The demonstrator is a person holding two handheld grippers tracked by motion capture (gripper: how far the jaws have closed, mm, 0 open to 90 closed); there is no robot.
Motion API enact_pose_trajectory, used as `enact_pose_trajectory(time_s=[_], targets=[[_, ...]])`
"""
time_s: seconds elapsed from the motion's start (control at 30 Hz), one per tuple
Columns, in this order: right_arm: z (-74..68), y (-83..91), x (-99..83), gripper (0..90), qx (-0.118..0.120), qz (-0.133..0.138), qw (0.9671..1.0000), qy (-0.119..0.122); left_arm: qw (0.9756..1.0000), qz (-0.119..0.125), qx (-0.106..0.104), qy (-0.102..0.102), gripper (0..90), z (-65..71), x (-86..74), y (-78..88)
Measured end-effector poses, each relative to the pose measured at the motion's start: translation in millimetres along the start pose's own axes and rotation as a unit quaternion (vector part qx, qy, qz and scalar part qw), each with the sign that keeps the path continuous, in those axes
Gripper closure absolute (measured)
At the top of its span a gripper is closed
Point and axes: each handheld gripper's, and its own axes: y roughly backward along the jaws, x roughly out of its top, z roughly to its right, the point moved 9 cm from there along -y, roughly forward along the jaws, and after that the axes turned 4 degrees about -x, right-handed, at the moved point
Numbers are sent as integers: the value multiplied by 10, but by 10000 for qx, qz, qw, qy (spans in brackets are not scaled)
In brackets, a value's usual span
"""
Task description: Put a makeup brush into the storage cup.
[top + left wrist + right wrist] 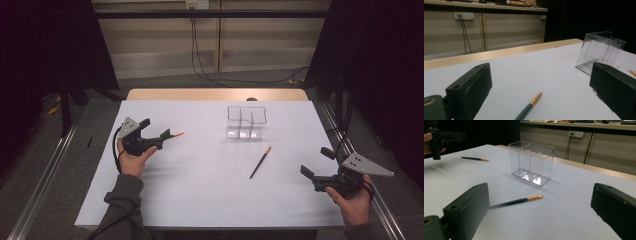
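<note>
Left gripper — jaws wide, empty — straddles one pen; right gripper gapes empty near the second pen. Risk: thin pens may roll from closing jaws.

Black, gold-tipped pens; white table

We see a white rectangular table with a pale wooden far edge. Beyond it, black cables hang from a wall socket onto grey floor.
</note>
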Motion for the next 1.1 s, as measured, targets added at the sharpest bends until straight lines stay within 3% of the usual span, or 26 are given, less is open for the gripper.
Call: enact_pose_trajectory(time_s=[0.57, 1.0, 1.1], targets=[[10, -2, -11, 16, -12, -21, 10000, 15, 9998, -152, 72, -51, 40, -97, 28, -66], [10, -11, -16, 16, 0, -20, 10000, 30, 9986, -523, 72, -82, 39, -171, 35, -79], [10, -10, -16, 16, 3, -22, 10000, 34, 9978, -639, 75, -179, 39, -193, 40, -80]])
